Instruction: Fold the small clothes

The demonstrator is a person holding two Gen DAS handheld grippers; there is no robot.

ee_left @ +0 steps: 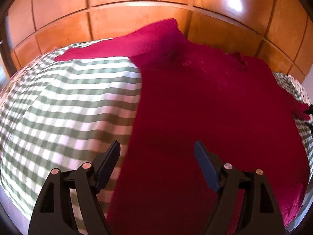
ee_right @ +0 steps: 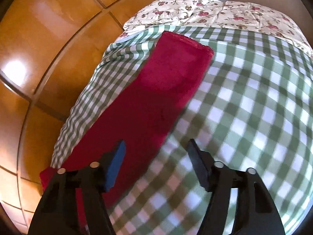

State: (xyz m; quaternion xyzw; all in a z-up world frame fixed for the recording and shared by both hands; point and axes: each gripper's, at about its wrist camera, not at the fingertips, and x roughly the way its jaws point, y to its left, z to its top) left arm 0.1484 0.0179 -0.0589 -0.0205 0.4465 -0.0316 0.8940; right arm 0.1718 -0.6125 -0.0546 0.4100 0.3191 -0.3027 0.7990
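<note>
A dark red garment point(ee_left: 205, 117) lies spread flat on a green-and-white checked cloth point(ee_left: 68, 101). It has a drawstring point(ee_left: 241, 62) near its far edge and one leg reaching to the far left. My left gripper point(ee_left: 157, 146) is open and empty, hovering above the garment's left edge. In the right wrist view the garment point(ee_right: 152, 98) runs as a long strip from near left to far middle. My right gripper point(ee_right: 156, 145) is open and empty, above the garment's right edge where it meets the checked cloth point(ee_right: 254, 107).
A wooden panelled wardrobe point(ee_left: 137, 15) stands close behind the bed, also shown in the right wrist view point(ee_right: 39, 58) along the left. A floral duvet point(ee_right: 215, 11) lies at the far end of the bed.
</note>
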